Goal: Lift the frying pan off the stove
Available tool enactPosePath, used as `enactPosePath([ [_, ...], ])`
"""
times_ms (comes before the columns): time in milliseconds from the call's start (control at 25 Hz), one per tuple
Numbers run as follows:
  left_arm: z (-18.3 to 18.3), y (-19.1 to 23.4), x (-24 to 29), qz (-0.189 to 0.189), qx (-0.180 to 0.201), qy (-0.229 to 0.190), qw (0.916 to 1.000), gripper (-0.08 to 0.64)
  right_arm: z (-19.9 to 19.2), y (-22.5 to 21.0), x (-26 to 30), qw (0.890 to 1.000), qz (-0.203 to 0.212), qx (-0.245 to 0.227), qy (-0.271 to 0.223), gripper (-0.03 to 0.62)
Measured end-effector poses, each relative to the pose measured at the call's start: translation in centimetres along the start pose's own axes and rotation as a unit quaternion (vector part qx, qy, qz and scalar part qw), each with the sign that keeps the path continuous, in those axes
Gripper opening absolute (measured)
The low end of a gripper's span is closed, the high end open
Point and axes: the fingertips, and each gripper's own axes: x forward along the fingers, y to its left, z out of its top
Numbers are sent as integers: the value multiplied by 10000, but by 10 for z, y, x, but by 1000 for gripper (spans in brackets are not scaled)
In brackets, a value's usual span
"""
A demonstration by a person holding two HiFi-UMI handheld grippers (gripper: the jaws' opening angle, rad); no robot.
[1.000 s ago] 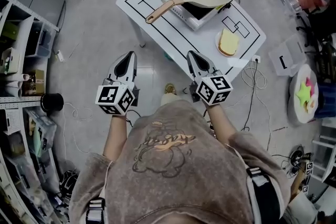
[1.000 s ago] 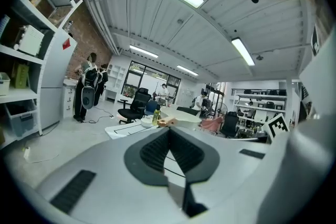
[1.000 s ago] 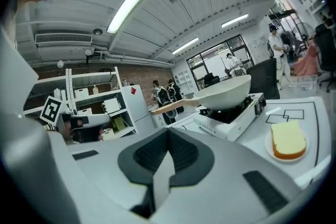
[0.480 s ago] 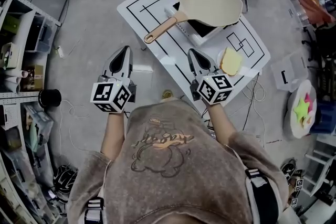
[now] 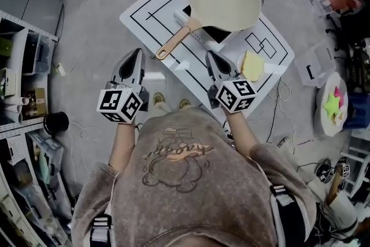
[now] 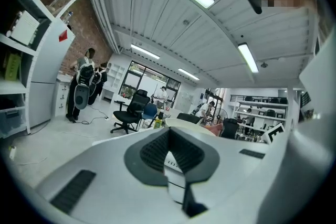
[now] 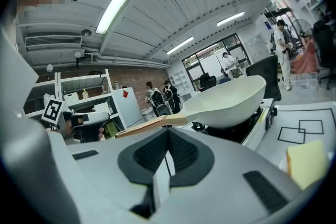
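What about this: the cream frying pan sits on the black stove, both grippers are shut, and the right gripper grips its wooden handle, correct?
Not quite. The right gripper grips nothing: the right gripper view shows it shut and empty, short of the wooden handle. The cream frying pan does sit on the black stove, and the left gripper is shut too.

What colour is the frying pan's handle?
The handle is copper-tan, on a cream frying pan; the head view shows it best.
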Motion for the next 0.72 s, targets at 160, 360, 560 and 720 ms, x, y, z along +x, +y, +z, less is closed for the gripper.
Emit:
enactPosePath([
  [160, 7, 5, 13, -334, -8, 77, 9994, 6, 2, 2, 5, 9997, -222, 35, -65, -3],
  [360, 11, 9, 26, -651, 82, 162, 9977, 6, 8, 4, 9, 9989, -405, 39, -212, -4],
  [560, 12, 5, 36, -902, 94, 235, 9956, 6, 11, 3, 9, 9982, -521, 100, -280, -10],
  [720, 10, 2, 43, -1071, -5, 312, 9938, 28, 11, -3, 9, 9974, -544, 329, -339, 45],
])
